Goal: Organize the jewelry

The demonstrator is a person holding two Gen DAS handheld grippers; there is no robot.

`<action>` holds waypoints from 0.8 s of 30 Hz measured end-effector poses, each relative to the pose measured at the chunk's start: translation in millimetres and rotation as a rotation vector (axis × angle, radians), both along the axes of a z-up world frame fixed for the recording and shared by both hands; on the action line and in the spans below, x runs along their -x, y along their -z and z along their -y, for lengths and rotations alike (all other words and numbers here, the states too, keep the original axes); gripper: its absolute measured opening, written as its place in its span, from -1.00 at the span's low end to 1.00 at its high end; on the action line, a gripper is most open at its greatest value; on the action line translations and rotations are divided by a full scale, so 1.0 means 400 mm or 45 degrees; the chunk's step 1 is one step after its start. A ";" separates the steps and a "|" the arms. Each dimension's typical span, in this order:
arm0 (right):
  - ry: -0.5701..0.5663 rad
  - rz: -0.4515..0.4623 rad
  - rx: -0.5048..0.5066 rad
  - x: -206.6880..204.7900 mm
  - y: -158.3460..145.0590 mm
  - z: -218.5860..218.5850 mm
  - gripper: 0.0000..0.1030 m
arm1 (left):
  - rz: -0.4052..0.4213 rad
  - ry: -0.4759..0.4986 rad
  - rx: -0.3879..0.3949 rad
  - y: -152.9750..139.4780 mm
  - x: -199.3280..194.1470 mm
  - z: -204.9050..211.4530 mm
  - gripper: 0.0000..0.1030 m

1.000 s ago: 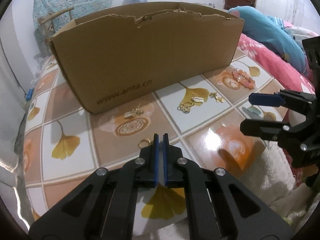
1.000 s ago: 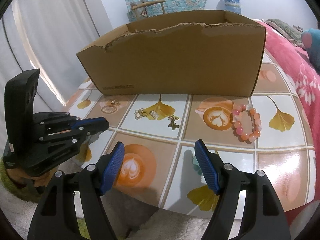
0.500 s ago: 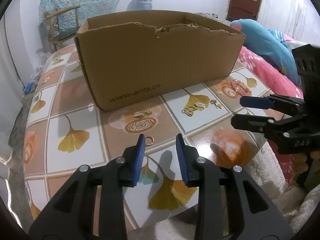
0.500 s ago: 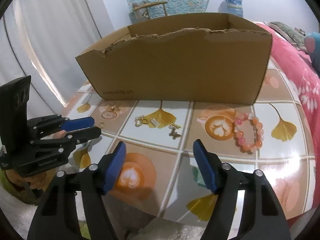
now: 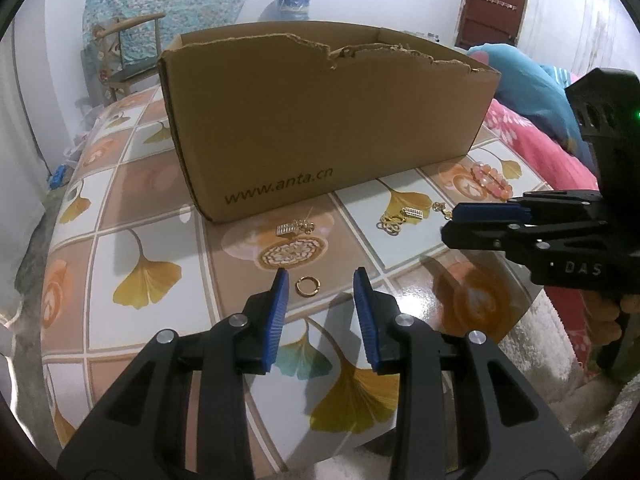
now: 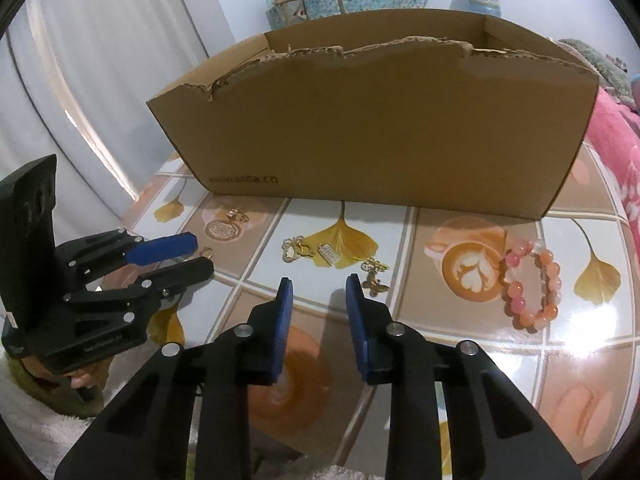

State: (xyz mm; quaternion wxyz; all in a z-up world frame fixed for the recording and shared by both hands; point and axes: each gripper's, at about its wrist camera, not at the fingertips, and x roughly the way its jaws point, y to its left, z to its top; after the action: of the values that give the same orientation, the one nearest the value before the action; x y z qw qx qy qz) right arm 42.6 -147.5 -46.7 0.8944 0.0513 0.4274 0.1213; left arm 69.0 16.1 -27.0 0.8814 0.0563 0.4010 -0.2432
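A small gold ring (image 5: pixel 306 286) lies on the tiled tabletop (image 5: pixel 152 240), just past the tips of my left gripper (image 5: pixel 321 276), which is open and hovers over it. My right gripper (image 6: pixel 319 282) has its jaws closing with nothing between them; a gold butterfly charm (image 6: pixel 374 284) lies just right of its right finger. A clover charm (image 6: pixel 294 248), a rectangular earring (image 6: pixel 330 255) and another gold earring (image 6: pixel 237 214) lie in front of the cardboard box (image 6: pixel 380 120). A pink and orange bead bracelet (image 6: pixel 532 288) rests at the right.
The tall open box (image 5: pixel 320 128) blocks the far side of the table. A red patterned blanket (image 5: pixel 532 136) and blue cushion lie to the right. White fluffy cloth (image 5: pixel 532 360) covers the near table edge. A chair and curtain stand behind.
My left gripper went from shut to open above the gold ring. My right gripper's jaws narrowed from wide apart and it moved a little toward the charms.
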 end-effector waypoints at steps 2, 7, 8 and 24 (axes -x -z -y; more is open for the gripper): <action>0.005 -0.018 0.026 -0.013 0.009 -0.004 -0.49 | -0.006 0.000 0.013 0.004 0.000 -0.004 -0.38; 0.063 -0.018 0.072 -0.036 0.002 0.017 -0.52 | -0.001 0.004 0.024 0.005 0.001 -0.009 -0.38; 0.064 -0.015 0.069 -0.038 -0.001 0.020 -0.53 | 0.001 0.005 0.024 0.006 0.002 -0.009 -0.38; -0.019 0.095 0.470 -0.066 -0.001 -0.064 -0.54 | 0.024 0.011 0.007 0.007 0.008 -0.003 -0.38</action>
State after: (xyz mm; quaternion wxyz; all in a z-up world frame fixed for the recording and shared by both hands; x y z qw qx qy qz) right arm 69.1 -121.9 -46.1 0.9029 -0.1215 0.4093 0.0493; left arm 65.9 17.1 -29.9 0.8843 0.0579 0.3916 -0.2478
